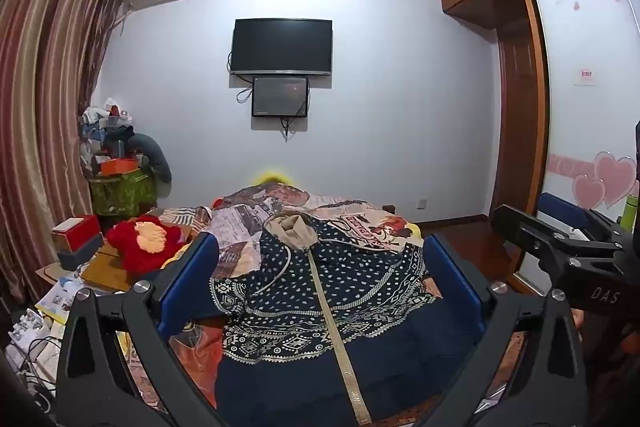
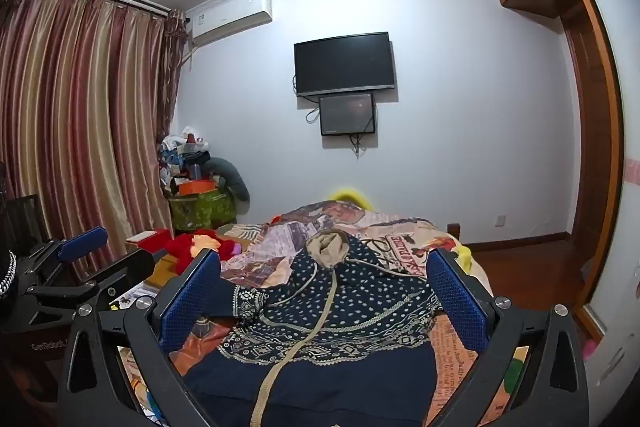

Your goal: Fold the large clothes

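A: Bed [image 1: 360, 215] first, since it fills the middle of both views, covered by a printed patchwork bedspread [image 1: 248, 223].

B: And the garment?

A: Spread flat on that bedspread lies a navy hooded jacket [image 1: 332, 291], front up, with a white dotted pattern, geometric bands, a beige zip running down its middle and the hood [image 1: 290, 225] at the far end toward the wall.

B: Anything beside it?

A: On the left edge of the bed, a red plush toy [image 1: 146, 243]; on the far wall, a dark television [image 1: 282, 45].

B: The tools?

A: Left hand-held gripper [image 1: 320, 275] hovers over the jacket, blue pads spread wide, nothing between them. Right hand-held gripper [image 2: 324, 287] is likewise spread wide and empty above the jacket, just beside the left one.
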A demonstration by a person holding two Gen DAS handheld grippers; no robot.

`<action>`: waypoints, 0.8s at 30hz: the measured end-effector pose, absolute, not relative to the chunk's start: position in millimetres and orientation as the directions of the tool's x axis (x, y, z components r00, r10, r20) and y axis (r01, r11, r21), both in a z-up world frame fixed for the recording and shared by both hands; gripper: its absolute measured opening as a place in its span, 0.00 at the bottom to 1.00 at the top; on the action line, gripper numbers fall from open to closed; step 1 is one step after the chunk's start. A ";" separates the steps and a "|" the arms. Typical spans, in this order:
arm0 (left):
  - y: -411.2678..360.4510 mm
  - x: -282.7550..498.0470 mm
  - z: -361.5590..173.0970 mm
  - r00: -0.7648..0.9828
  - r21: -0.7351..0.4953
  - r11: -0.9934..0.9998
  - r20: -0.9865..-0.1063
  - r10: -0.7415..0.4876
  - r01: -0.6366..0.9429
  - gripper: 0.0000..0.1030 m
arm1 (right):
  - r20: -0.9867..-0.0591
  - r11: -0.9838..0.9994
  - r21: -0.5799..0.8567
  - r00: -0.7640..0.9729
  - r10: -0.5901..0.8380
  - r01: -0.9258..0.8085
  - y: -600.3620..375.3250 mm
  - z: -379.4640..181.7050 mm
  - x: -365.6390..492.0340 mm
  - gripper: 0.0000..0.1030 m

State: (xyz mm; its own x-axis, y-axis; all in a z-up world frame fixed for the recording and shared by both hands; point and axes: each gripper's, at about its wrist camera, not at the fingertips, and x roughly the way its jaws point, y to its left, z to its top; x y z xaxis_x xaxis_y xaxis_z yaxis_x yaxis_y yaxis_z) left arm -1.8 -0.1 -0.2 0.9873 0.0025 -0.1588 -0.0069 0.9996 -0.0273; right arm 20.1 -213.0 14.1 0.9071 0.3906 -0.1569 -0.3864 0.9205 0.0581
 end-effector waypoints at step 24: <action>15.4 6.4 -9.5 0.980 -0.071 0.997 -0.198 0.005 -0.019 1.00 | -0.161 0.921 0.054 0.907 0.389 -0.386 -210.1 14.2 20.0 1.00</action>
State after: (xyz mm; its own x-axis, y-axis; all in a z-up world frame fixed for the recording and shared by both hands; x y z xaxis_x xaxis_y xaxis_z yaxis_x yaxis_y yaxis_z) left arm 6.4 15.4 -9.5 0.9802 0.0045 -0.1980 -0.0189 0.9973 -0.0708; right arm 20.0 -210.1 14.2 0.9069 0.3894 -0.1610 -0.3859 0.9210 0.0540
